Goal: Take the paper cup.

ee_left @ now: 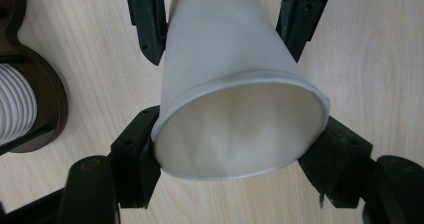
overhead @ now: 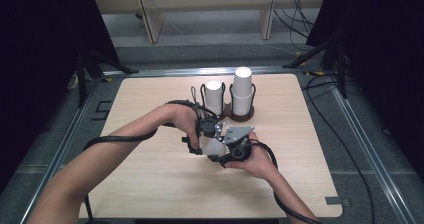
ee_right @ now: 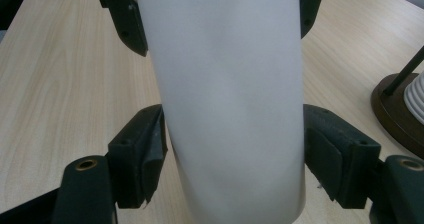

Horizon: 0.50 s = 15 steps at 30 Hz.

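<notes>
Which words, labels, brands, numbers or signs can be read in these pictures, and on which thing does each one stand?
None: no text can be read in any view.
White paper cup held between the two tools: plain, no print on its wall or inside.
Cup stacks in the dark holder: plain white, no marking visible.
Wooden table: bare wood grain, no label.

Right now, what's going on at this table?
A person holds a white paper cup between two hand-held tongs above the middle of the wooden table. The left tongs are clamped at the cup's open rim. The right tongs have their jaws on either side of the cup's body. Behind, a dark holder carries two stacks of white cups, the right stack taller.
</notes>
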### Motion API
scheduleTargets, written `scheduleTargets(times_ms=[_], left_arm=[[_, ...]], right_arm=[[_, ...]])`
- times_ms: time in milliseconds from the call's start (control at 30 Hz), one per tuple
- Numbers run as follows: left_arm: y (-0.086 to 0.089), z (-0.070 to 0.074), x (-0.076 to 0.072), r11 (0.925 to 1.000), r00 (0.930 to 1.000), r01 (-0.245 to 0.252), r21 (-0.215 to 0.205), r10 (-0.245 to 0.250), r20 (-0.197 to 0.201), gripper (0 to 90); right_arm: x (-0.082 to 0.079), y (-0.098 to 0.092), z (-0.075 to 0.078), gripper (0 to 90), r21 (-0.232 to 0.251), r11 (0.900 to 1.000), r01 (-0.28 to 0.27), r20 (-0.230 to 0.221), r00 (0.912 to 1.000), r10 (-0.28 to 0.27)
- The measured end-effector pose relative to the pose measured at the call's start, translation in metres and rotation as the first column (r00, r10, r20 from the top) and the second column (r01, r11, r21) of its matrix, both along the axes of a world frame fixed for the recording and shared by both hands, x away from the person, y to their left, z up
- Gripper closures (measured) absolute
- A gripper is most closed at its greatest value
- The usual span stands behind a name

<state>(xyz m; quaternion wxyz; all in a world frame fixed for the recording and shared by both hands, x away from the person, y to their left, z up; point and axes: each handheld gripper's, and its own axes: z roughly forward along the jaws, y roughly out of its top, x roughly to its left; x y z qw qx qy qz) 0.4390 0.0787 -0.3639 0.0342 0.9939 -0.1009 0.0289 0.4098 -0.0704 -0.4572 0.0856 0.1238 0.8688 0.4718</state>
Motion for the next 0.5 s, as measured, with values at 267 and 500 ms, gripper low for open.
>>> scheduleTargets(times_ms=[267,500], left_arm=[[-0.0011,0.0001,-0.0003,1.0000,1.0000,0.006,0.001,-0.006,0.007,30.6],[-0.0016,0.0008,0.0000,1.0000,1.0000,0.006,0.000,-0.006,0.006,30.6]], right_arm=[[0.0014,0.0003,-0.0016,30.6,0.000,1.000,-0.002,0.018,0.9998,0.002],[0.0016,-0.0002,-0.0025,31.0,0.003,1.000,0.000,0.001,1.0000,0.000]])
